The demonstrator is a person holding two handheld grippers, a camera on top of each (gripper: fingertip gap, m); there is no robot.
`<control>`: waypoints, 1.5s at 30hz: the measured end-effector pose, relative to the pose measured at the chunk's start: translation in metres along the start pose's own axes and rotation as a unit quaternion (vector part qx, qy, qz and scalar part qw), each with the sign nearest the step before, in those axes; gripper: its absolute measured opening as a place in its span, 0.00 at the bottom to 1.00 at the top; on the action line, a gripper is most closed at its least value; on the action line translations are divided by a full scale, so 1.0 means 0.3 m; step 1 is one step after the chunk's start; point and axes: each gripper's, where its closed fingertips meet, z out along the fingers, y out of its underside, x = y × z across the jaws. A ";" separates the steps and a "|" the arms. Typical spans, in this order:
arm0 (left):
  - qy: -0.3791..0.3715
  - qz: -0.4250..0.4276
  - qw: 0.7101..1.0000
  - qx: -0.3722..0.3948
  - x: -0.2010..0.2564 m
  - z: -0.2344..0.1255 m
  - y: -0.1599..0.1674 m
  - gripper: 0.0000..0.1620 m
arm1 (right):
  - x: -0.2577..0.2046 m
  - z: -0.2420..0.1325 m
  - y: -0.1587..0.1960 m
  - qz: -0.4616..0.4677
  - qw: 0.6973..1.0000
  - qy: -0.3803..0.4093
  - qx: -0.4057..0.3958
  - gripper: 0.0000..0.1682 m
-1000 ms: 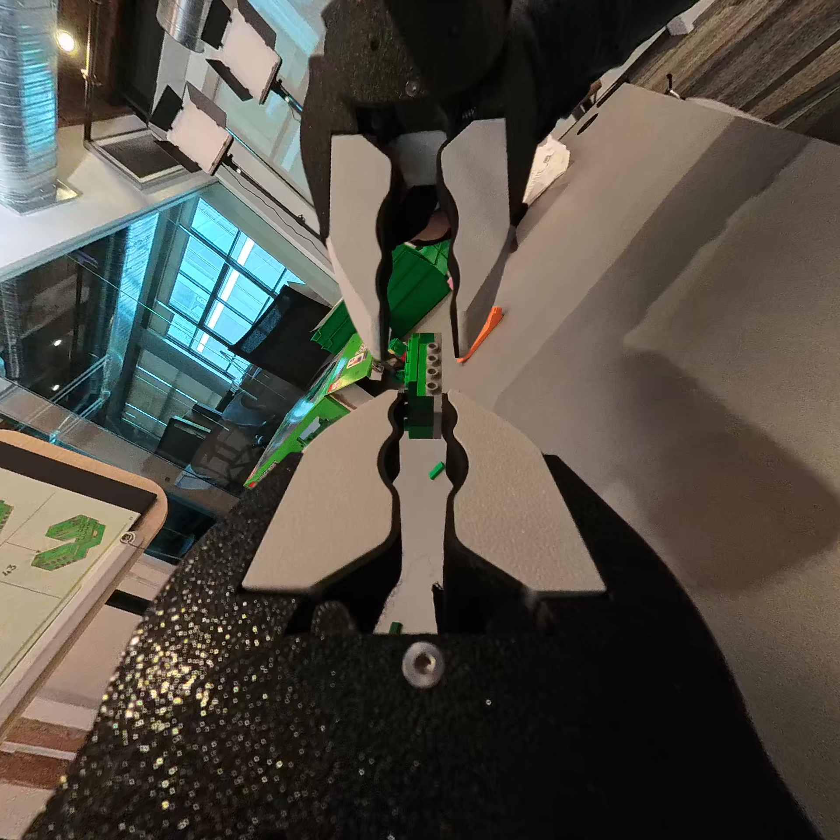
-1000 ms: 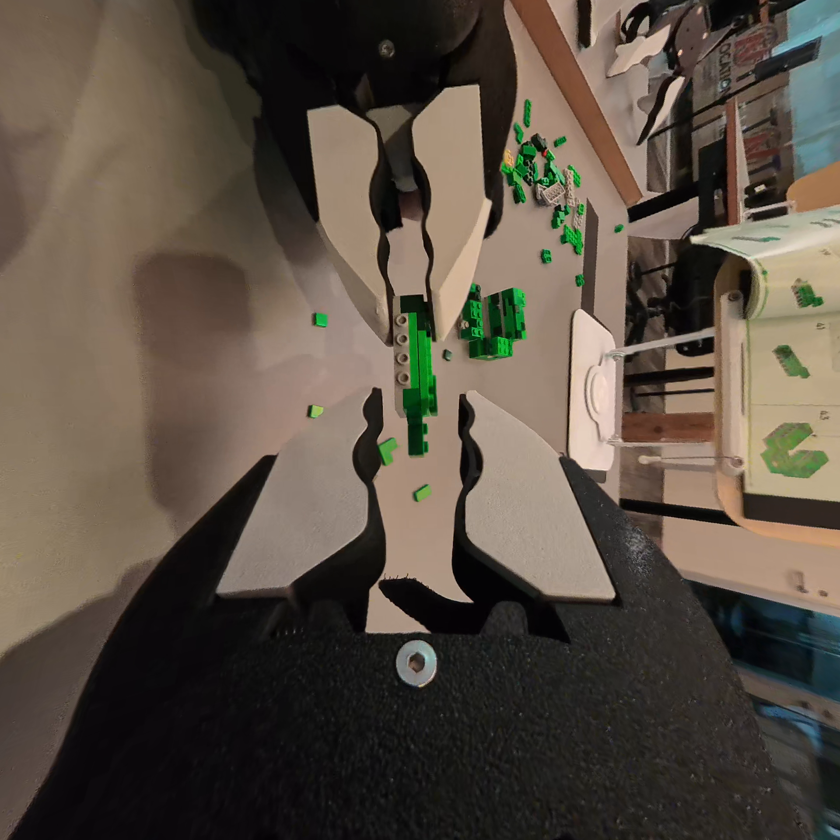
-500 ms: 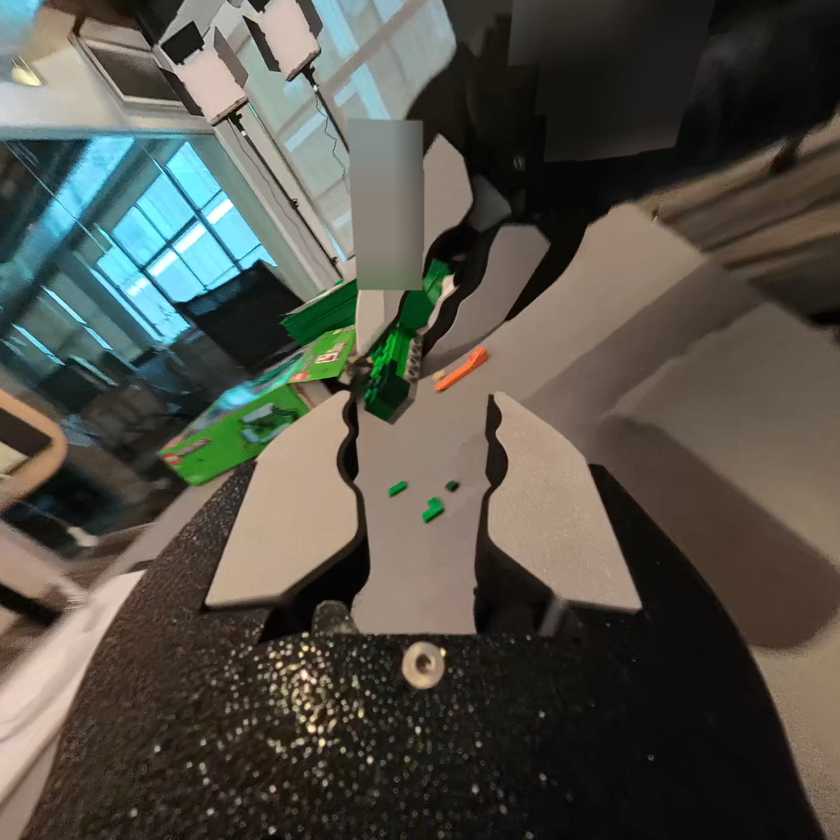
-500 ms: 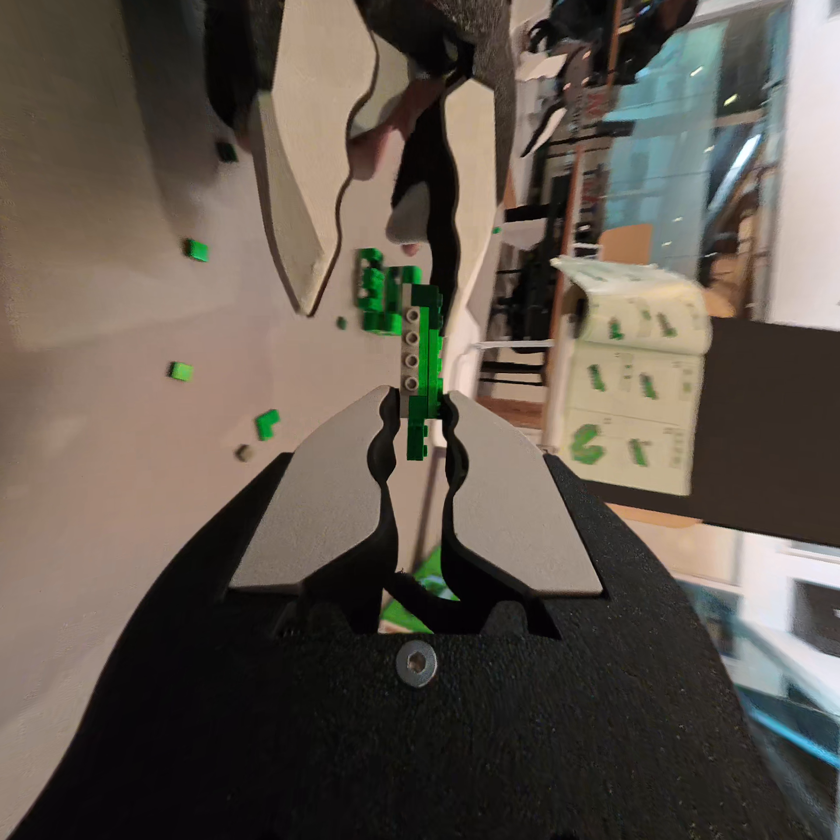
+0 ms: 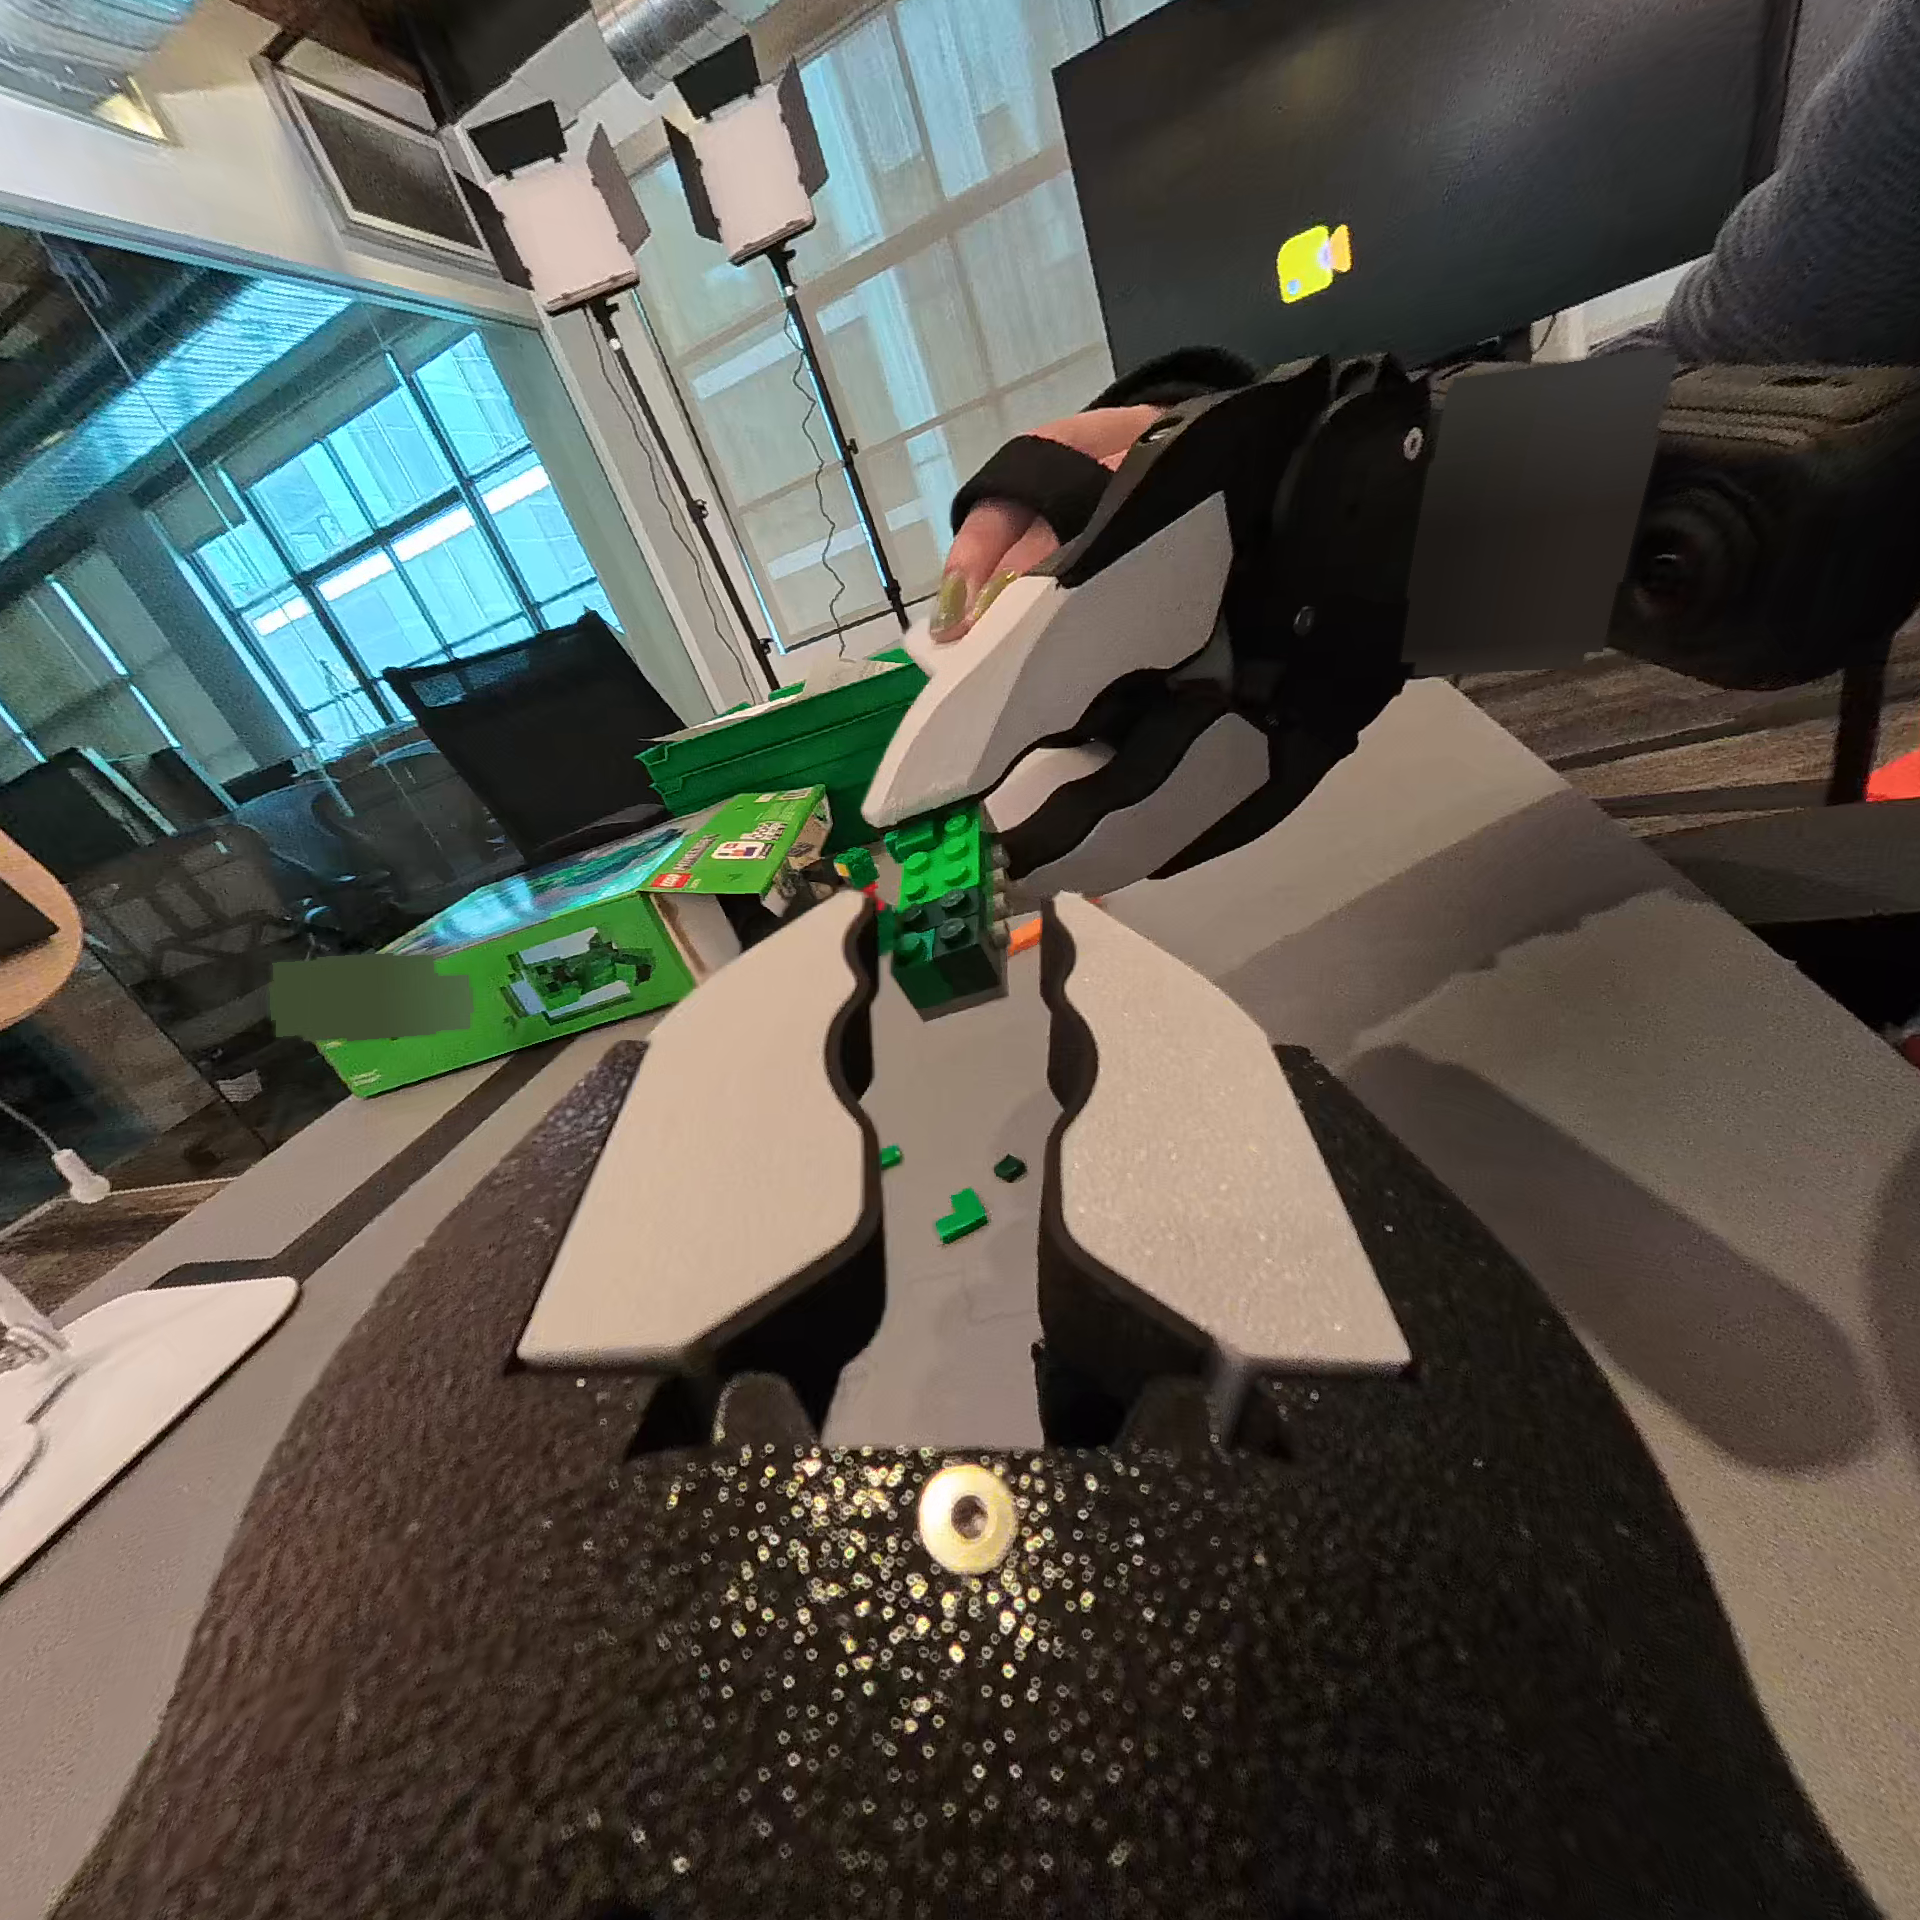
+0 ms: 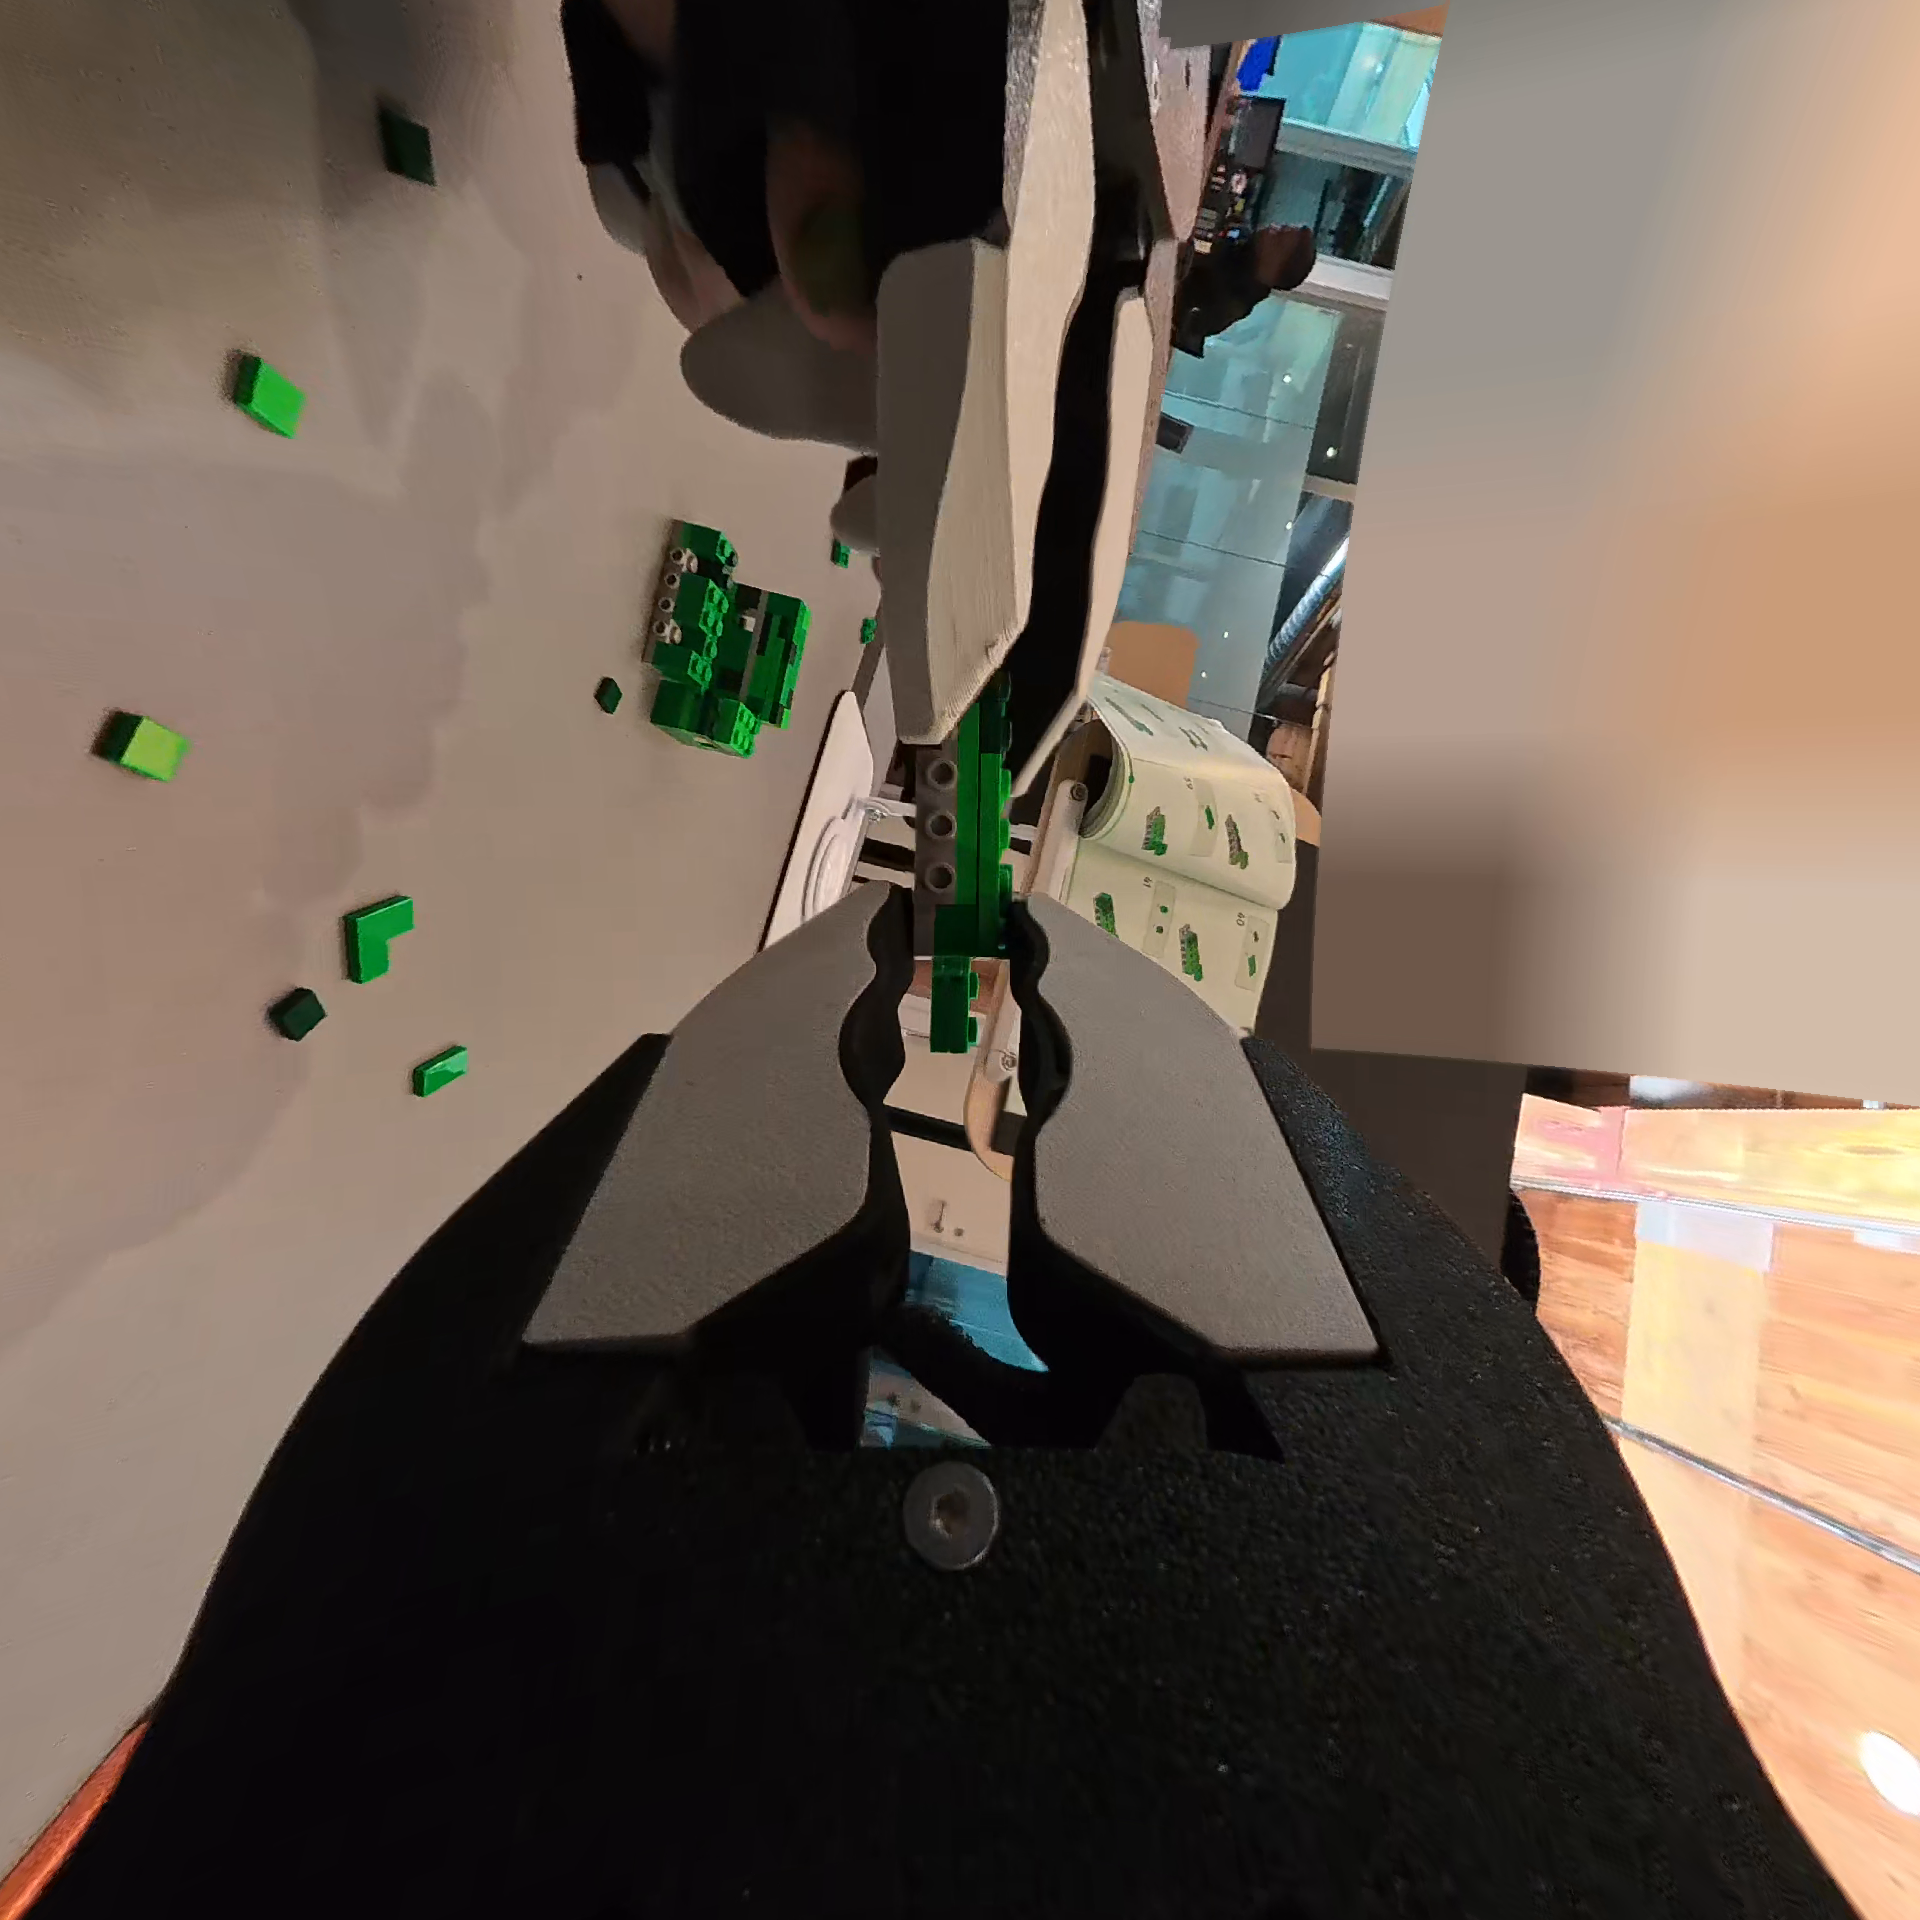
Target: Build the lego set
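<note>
A long green lego assembly with a grey holed beam (image 6: pixel 961 831) is held in the air above the grey table (image 6: pixel 312 1143). My right gripper (image 6: pixel 956 914) is shut on its near end. In the left wrist view the right gripper (image 5: pixel 940 831) comes in from the upper right with the assembly (image 5: pixel 940 914) in it. My left gripper (image 5: pixel 956 914) is open, its fingertips on either side of the assembly's free end with small gaps. It also shows in the right wrist view (image 6: pixel 977 727), coming down from above. A second green assembly (image 6: pixel 727 644) lies on the table.
Loose green pieces lie on the table (image 6: pixel 376 935) (image 6: pixel 140 743) (image 5: pixel 961 1216). An open instruction booklet (image 6: pixel 1184 831) stands on a holder behind. A green lego box (image 5: pixel 540 966), stacked green trays (image 5: pixel 769 748) and an orange tool (image 5: pixel 1023 935) lie farther back. A white stand base (image 5: pixel 125 1361) sits at the left. Only a small space, under 4 cm, lies between the two pairs of fingers.
The assembly passed from my left gripper to my right: the right shut on it, the left let go. Both have turned and lifted, and the left's fingers have narrowed around the free end.
</note>
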 end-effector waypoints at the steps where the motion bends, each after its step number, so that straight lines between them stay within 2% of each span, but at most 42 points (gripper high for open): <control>1: -0.006 0.004 1.000 0.002 -0.004 -0.001 -0.004 0.20 | 0.004 -0.001 -0.001 0.001 1.000 0.004 0.001 0.10; 4: 0.001 0.000 1.000 0.003 0.002 0.000 -0.007 0.25 | 0.013 -0.006 -0.005 0.004 1.000 0.012 0.005 0.10; 6: 0.013 -0.011 1.000 0.000 0.010 0.003 0.000 0.25 | 0.012 -0.007 -0.006 0.005 1.000 0.012 0.005 0.10; 8: 0.015 -0.020 1.000 0.005 0.010 0.002 -0.005 0.15 | 0.009 -0.007 -0.008 0.002 1.000 0.012 0.006 0.10; 10: 0.015 -0.022 1.000 0.003 0.007 0.001 -0.005 0.12 | 0.012 -0.005 -0.009 0.010 1.000 0.019 0.006 0.10; 12: 0.000 -0.024 1.000 -0.004 -0.012 -0.004 -0.007 0.12 | 0.026 -0.006 0.000 0.077 0.996 0.032 0.009 0.12; 13: -0.027 -0.018 0.999 -0.010 -0.042 -0.013 -0.004 0.12 | 0.031 -0.013 0.014 0.130 0.991 0.026 0.010 0.20; 14: -0.055 -0.009 0.998 -0.018 -0.077 -0.027 0.004 0.12 | 0.033 -0.024 0.033 0.186 0.982 0.014 0.011 0.22; 16: -0.104 0.005 0.994 -0.031 -0.143 -0.064 0.021 0.12 | 0.014 -0.043 0.085 0.307 0.951 -0.025 0.009 0.22; 17: -0.123 0.014 0.992 -0.035 -0.169 -0.081 0.027 0.12 | -0.030 -0.044 0.103 0.370 0.926 -0.071 0.002 0.18; 19: -0.145 0.024 0.988 -0.046 -0.201 -0.101 0.043 0.12 | -0.147 -0.035 0.118 0.486 0.857 -0.165 -0.031 0.16; 21: -0.147 0.030 0.987 -0.054 -0.204 -0.106 0.059 0.12 | -0.263 -0.036 0.083 0.539 0.802 -0.252 -0.046 0.14; 24: -0.146 0.043 0.986 -0.066 -0.197 -0.106 0.077 0.12 | -0.340 -0.046 -0.042 0.568 0.750 -0.338 -0.004 0.10; 25: -0.141 0.046 0.987 -0.067 -0.190 -0.104 0.079 0.12 | -0.350 -0.048 -0.081 0.557 0.751 -0.354 0.014 0.09; 28: -0.110 0.043 0.991 -0.061 -0.163 -0.101 0.083 0.12 | -0.400 -0.041 -0.103 0.497 0.781 -0.378 0.010 0.08; 32: -0.095 0.036 0.993 -0.062 -0.157 -0.102 0.093 0.12 | -0.418 -0.031 -0.104 0.522 0.750 -0.406 0.022 0.08; 41: -0.080 0.033 0.994 -0.065 -0.143 -0.094 0.100 0.12 | -0.422 -0.017 -0.105 0.507 0.754 -0.418 0.027 0.03; 42: -0.083 0.033 0.994 -0.066 -0.145 -0.094 0.102 0.12 | -0.421 -0.017 -0.101 0.505 0.755 -0.416 0.023 0.00; 45: -0.103 0.030 0.991 -0.076 -0.158 -0.094 0.106 0.12 | -0.387 -0.011 -0.095 0.514 0.761 -0.396 0.025 0.00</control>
